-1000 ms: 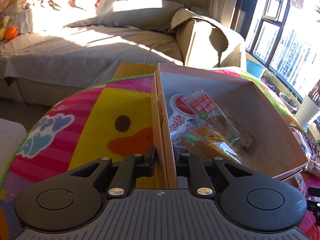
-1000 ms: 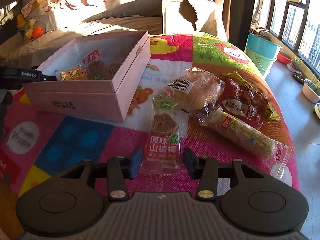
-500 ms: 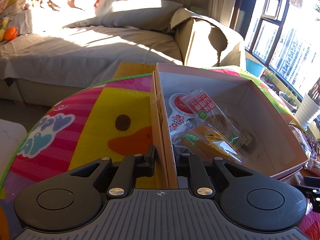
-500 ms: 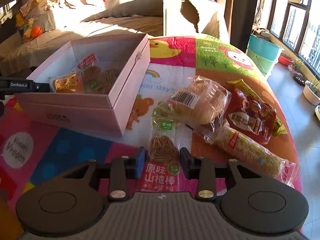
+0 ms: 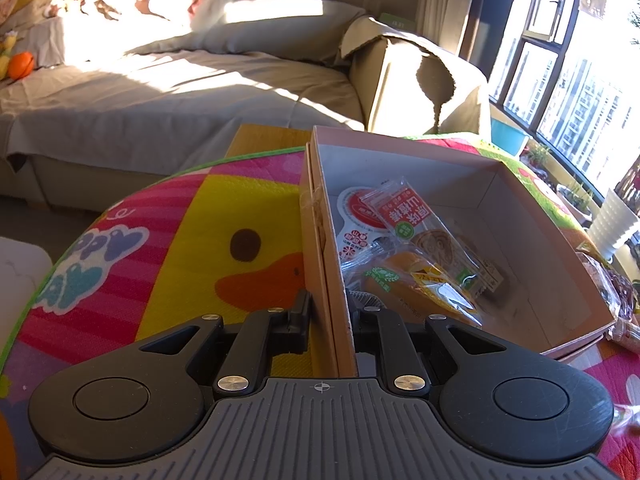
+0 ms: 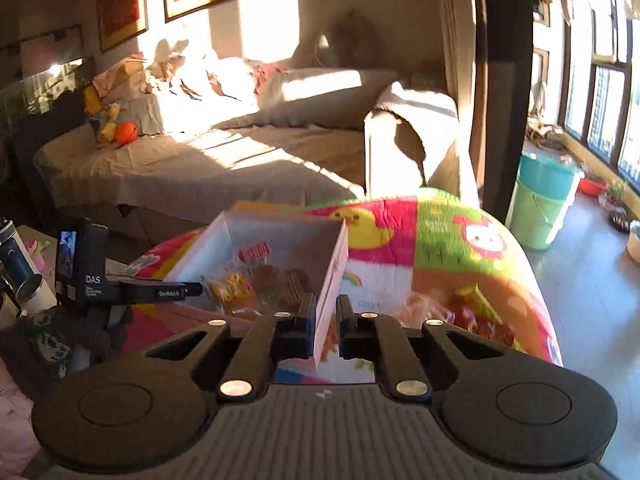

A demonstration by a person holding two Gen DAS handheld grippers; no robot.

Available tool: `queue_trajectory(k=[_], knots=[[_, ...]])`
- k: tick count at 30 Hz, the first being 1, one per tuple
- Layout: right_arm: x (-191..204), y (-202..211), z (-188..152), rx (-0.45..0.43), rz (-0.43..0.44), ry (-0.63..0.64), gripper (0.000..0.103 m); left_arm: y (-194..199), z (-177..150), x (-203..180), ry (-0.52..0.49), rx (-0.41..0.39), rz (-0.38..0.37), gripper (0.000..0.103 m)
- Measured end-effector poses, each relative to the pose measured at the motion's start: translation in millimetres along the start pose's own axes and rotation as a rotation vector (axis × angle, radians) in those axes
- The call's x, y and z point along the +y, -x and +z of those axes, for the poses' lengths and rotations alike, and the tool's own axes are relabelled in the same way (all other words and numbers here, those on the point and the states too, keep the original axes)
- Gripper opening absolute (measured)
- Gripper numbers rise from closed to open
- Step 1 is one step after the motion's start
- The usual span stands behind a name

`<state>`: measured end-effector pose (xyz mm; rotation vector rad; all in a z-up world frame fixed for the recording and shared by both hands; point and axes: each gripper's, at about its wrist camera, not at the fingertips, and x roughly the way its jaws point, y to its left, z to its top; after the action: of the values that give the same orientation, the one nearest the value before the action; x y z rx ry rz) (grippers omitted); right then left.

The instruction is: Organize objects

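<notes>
Your left gripper (image 5: 330, 314) is clamped on the near wall of the pink box (image 5: 520, 184), which sits on the colourful mat (image 5: 192, 240) with snack packets (image 5: 416, 256) inside. Your right gripper (image 6: 325, 322) has just closed, with nothing visible between its fingers.

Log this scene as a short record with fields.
Left tool: shut on the near wall of the pink box
Right tool: jaws just closed; nothing visible between them
Box state: open, on the play mat
Inside box: snack packets
Outside box: loose snacks, blurred
</notes>
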<state>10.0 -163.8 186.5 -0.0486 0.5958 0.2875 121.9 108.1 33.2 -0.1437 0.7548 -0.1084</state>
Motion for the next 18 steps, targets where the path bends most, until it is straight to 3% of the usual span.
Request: queue_trajectory(k=[2,5,7,13,16,18], knots=[[5.6,-2.0,4.7,-0.006,-0.016,0.043,0.010,0.5,0.0,0.4,0.002,0.000,-0.002,0.017],[2.2,-17.0,-3.8,0.052,-0.046,0.043,0.014,0.8,-0.3,0.6,0.002,0.000,-0.003,0.017],[-0.9,-28.1,-21.5,0.109,-0.076,0.043,0.029,0.8,-0.3,0.7,0.002,0.000,-0.004,0.017],[-4.0,-58.6,-82.2,0.351,-0.061,0.016,0.052,0.8,-0.5,0.8,0.003,0.000,-0.004,0.017],[-2.5,-64.2,-108.1,0.434,-0.038,-0.011,0.051,0.8,-0.5,0.9,0.003,0.000,-0.004,0.017],[4.3,-60.8,-115.7,0.422,-0.045,0.014,0.048,0.8,-0.5,0.7,0.002,0.001,-0.003,0.017]])
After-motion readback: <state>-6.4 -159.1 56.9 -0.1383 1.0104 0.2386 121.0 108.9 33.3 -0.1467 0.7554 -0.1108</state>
